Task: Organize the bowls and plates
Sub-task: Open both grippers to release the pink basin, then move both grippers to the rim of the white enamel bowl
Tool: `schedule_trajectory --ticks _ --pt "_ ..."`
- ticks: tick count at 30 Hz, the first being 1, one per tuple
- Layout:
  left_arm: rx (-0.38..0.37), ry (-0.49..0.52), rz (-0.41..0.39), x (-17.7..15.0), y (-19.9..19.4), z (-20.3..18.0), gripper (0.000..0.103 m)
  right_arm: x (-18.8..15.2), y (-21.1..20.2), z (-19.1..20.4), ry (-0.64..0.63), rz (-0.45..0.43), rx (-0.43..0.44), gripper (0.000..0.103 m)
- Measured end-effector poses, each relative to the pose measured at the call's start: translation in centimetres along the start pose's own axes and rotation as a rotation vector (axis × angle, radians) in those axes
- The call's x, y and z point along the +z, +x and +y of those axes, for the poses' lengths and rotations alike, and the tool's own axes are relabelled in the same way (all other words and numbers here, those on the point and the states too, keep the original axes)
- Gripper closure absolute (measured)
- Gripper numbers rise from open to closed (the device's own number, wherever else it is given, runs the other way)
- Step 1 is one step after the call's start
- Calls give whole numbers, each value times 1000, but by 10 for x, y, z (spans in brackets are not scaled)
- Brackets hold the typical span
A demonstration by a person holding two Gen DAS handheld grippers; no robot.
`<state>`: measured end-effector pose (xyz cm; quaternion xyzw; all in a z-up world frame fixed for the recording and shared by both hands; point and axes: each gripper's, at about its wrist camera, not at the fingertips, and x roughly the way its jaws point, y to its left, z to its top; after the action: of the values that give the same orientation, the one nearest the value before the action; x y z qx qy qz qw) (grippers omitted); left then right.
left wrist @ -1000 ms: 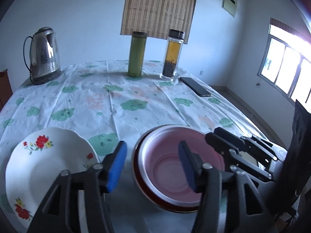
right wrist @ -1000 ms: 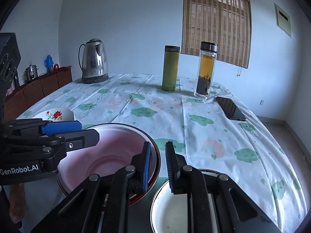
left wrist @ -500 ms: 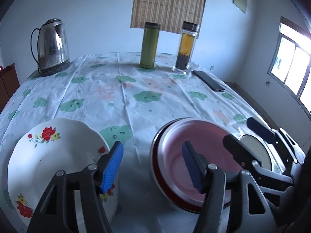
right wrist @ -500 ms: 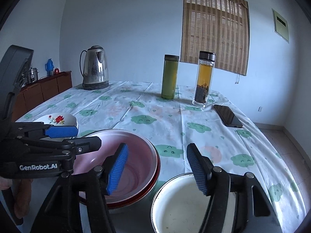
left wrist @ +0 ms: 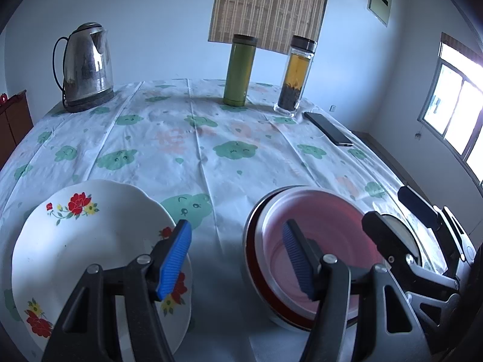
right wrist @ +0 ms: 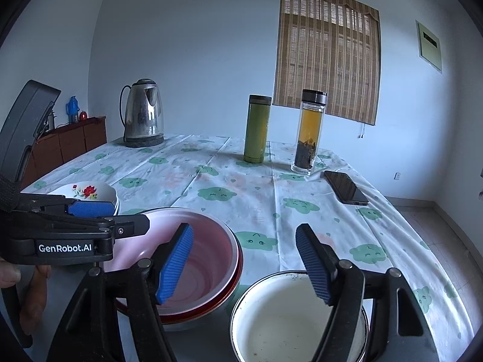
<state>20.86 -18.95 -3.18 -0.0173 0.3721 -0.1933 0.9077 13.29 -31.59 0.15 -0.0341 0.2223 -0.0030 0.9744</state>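
A white plate with red flowers (left wrist: 75, 241) lies at the near left of the table; it also shows in the right wrist view (right wrist: 87, 191). A pink bowl nested in a red-rimmed bowl (left wrist: 317, 229) sits in the near middle, also in the right wrist view (right wrist: 208, 256). A white enamel bowl (right wrist: 286, 316) stands at the near right. My left gripper (left wrist: 238, 259) is open and empty, above the gap between plate and pink bowl. My right gripper (right wrist: 244, 265) is open and empty, above the gap between the pink bowl and the white bowl.
A steel kettle (left wrist: 86, 66) stands at the far left. A green flask (left wrist: 240, 69) and a glass tea bottle (left wrist: 297, 72) stand at the back. A black phone (left wrist: 327, 128) lies at the right. The table edge drops off on the right.
My right gripper has opened from nearly shut to wide and risen a little. My left gripper stays open and has pulled back and shifted left of the pink bowl.
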Motion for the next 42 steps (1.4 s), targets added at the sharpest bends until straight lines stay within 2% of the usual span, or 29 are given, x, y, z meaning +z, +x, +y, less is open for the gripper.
schedule_trajectory --ticks 18,25,30,34,36,42 --pt "-10 -3 -31 2 -5 -3 34 -2 -11 -6 35 -44 -25 28" --pt "-15 4 -66 2 -12 -6 25 -3 -15 -8 43 -47 -27 28" --pt "-14 7 -72 1 -13 -7 23 -4 -18 -10 51 -53 -30 28" --pt "-6 6 -85 2 -15 -7 14 -5 -21 -12 59 -64 -33 27" --pt "-7 6 -97 2 -17 -8 14 -6 -23 -12 63 -68 -35 23" --pt "-9 13 -118 2 -20 -9 14 -7 -27 -14 70 -82 -40 22"
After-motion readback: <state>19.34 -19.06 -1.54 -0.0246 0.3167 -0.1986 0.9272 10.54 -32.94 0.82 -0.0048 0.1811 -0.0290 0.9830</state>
